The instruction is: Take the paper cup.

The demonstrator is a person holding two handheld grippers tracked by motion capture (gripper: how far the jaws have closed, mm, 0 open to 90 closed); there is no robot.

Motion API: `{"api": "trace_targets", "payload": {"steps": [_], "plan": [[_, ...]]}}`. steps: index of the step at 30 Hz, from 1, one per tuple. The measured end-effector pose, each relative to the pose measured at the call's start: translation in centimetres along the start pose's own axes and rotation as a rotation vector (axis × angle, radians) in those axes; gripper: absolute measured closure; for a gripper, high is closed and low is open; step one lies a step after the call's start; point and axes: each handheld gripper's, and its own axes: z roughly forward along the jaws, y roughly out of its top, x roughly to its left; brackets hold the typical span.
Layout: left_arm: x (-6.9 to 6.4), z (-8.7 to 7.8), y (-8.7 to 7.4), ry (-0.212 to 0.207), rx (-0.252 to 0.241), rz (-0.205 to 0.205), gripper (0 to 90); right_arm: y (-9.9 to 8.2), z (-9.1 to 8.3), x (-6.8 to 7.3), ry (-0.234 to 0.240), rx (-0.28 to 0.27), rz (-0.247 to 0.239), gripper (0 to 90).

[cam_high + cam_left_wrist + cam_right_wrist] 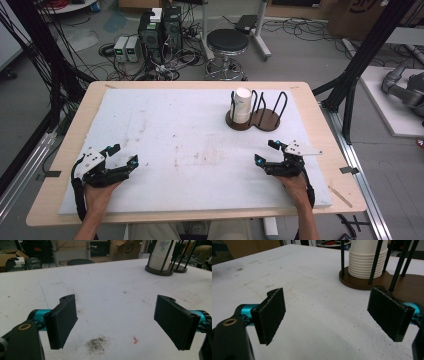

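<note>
Cup stack [368, 261] top beyond the frame edge

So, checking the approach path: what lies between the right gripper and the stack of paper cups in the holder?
Bare white mat only: in the high view nothing sits between the right gripper and the stack of paper cups; the right gripper view shows the same.

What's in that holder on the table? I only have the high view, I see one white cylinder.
Observer: It's a stack of paper cups, nested, rims showing in the right gripper view.
Operator: Printed or plain?
Observer: The left gripper view shows a faint bluish print on the cup wall.
Operator: Anything between the jaws of the right gripper?
Observer: No, jaws stand wide apart over bare white mat; the holder base lies just ahead.
</note>
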Motion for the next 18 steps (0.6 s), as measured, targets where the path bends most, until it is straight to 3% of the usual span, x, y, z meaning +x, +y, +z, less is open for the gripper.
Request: {"api": "trace_targets", "payload": {"steps": [6,18], "plan": [[-0.33,0.09,0.01,0.02,0.006,0.026,18.2,-0.07,-0.15,-0.09,0.001,-0.014,0.012,15.4],[-0.31,0.02,-0.04,0.027,0.0,0.023,18.2,-0.07,-0.2,0.08,0.002,-0.014,0.006,15.4]]}}
